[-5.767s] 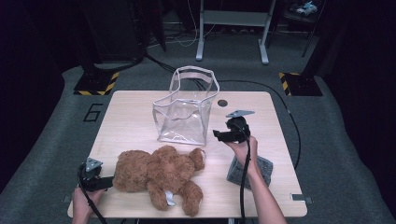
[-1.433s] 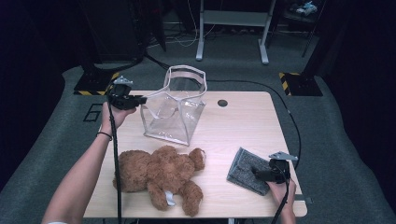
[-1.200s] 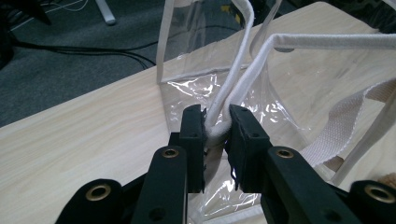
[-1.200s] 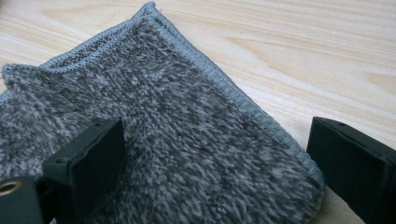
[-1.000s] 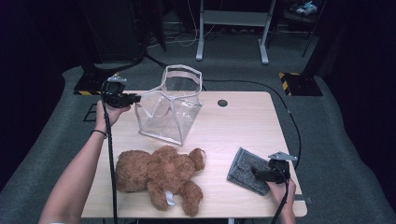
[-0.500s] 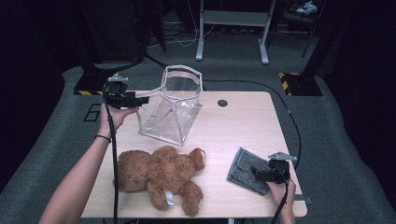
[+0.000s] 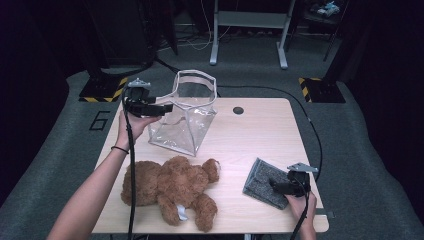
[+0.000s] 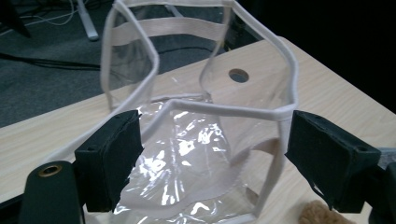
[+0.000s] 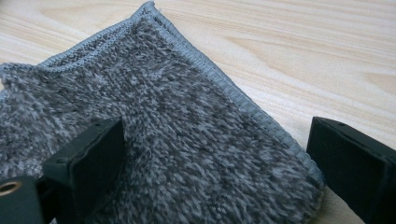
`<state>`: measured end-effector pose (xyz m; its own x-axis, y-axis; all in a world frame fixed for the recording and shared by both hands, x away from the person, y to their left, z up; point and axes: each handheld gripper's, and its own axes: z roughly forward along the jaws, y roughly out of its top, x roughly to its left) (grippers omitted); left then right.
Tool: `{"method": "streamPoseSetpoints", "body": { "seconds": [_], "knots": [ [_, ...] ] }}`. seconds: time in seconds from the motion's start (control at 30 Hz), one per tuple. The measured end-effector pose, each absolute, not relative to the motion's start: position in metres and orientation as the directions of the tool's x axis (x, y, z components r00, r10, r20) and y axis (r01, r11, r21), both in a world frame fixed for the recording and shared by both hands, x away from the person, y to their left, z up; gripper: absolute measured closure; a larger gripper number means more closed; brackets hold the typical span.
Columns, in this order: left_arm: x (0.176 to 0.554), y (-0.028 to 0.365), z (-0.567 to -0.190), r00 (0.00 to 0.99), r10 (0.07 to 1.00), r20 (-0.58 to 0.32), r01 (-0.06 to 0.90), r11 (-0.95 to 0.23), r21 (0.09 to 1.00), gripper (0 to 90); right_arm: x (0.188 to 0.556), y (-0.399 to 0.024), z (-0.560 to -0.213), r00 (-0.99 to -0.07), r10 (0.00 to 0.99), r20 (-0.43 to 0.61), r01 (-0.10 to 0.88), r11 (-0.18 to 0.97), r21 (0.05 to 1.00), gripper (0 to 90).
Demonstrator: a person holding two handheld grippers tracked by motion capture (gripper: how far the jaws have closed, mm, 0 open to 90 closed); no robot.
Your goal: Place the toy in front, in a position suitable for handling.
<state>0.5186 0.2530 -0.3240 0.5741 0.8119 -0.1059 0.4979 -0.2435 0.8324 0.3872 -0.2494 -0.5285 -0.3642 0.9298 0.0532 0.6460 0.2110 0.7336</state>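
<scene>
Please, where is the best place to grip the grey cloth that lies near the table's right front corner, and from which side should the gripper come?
Probably by its near right corner. The grey cloth lies flat on the table, so only an edge offers a bite. The right gripper sits over that stitched corner with jaws open, so it could come in low from the front right and pinch the hem.

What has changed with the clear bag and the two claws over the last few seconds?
The left claw crossed from the near left corner to the clear bag, dragged it left and tipped it, and its jaws have just been opening, freeing the rim. The right claw left the bag and now rests open over the grey cloth. The teddy bear stayed put.
</scene>
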Motion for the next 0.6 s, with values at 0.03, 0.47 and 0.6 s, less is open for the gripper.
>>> {"method": "streamPoseSetpoints", "body": {
  "seconds": [0.03, 0.47, 0.6],
  "knots": [
    [0.518, 0.248, -0.324, 0.578, 0.811, -0.094, 0.494, -0.256, 0.831, 17.3, 0.387, -0.249, -0.528, -0.363, 0.930, 0.054, 0.647, 0.210, 0.733, 4.5],
    [0.522, 0.196, -0.330, 0.626, 0.780, -0.030, 0.459, -0.336, 0.822, 18.4, 0.387, -0.250, -0.529, -0.362, 0.930, 0.056, 0.645, 0.207, 0.735, 4.6],
    [0.525, 0.188, -0.334, 0.624, 0.782, 0.006, 0.447, -0.362, 0.818, 24.7, 0.387, -0.250, -0.529, -0.364, 0.930, 0.055, 0.644, 0.209, 0.736, 4.6]
  ]
}}
